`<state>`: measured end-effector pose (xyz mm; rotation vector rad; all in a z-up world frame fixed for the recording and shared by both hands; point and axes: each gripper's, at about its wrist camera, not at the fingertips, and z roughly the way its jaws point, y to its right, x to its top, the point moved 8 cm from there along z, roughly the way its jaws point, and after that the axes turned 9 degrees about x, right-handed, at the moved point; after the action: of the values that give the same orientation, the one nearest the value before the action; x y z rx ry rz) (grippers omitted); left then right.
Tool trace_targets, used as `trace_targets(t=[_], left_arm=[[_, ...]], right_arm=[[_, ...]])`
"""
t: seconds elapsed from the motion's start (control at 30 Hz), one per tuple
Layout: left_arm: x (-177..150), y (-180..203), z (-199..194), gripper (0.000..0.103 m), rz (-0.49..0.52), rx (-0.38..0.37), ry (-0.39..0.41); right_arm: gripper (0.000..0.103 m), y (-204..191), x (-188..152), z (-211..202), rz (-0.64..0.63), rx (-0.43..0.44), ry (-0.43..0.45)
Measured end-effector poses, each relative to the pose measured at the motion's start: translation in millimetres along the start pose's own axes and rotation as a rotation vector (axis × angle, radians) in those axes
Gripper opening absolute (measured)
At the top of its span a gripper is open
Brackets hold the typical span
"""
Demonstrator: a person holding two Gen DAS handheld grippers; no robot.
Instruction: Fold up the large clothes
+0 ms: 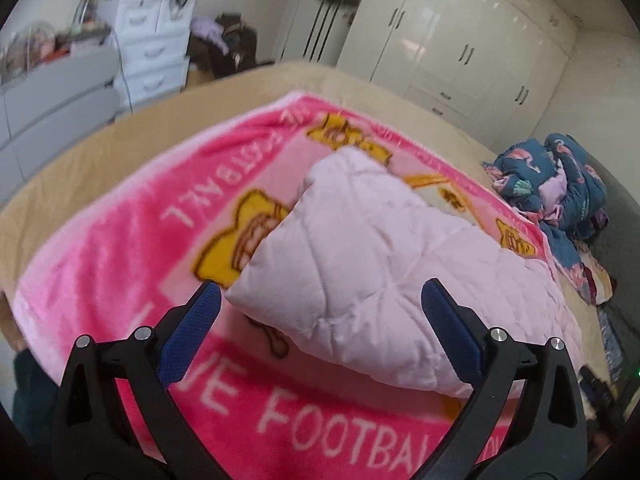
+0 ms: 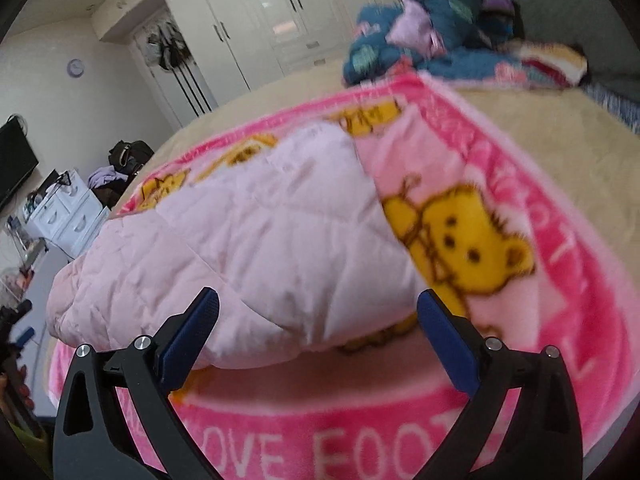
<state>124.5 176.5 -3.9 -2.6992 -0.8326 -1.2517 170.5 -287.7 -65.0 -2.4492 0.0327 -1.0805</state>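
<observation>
Two grippers hang over the bed, both tilted downward with jaws spread wide and nothing between the blue pads. The left gripper (image 1: 320, 304) and the right gripper (image 2: 318, 312) each frame a near edge of the pale pink quilted garment (image 1: 360, 248), which lies bunched and folded in the middle of the pink bear blanket (image 1: 120, 220), apart from the pads. Bare blanket shows below the garment's near edge in both views. Beyond the blanket's border runs a strip of tan bed cover (image 1: 100, 136); a blue patterned heap (image 2: 420, 28) sits at the far corner.
</observation>
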Motion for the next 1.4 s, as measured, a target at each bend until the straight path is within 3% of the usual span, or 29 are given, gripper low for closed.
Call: trace_targets(t=[0.23, 0.57, 0.73, 0.93, 1.03, 1.4], left_arm=[[-0.9, 24.8, -39.7, 0.094, 0.081, -0.067, 0.089], [-30.7, 60.6, -65.0, 0.094, 0.152, -0.146, 0.109], [-58.6, 83.9, -67.8, 0.094, 0.209, -0.183, 0.072], [-78.0, 91.2, -69.0, 0.094, 0.243, -0.165, 0.054], [-81.1, 91.1, -70.8, 0.094, 0.247, -0.163, 0.054], [-87.7, 96.4, -77.9, 0.094, 0.291, -0.158, 0.061]], right_arm=[[0.099, -55.6, 15.9, -27.4, -0.152, 0.052, 0.081], [0.099, -139.0, 4.3, -49.0, -0.318, 0.150, 0.067], [0.099, -151.0, -23.1, -46.9, -0.332, 0.147, 0.027], [0.099, -157.3, -53.3, -61.0, -0.371, 0.118, 0.036], [0.099, -161.6, -68.6, -58.9, -0.407, 0.132, -0.001], [0.099, -164.5, -67.6, -49.7, -0.364, 0.152, -0.016]])
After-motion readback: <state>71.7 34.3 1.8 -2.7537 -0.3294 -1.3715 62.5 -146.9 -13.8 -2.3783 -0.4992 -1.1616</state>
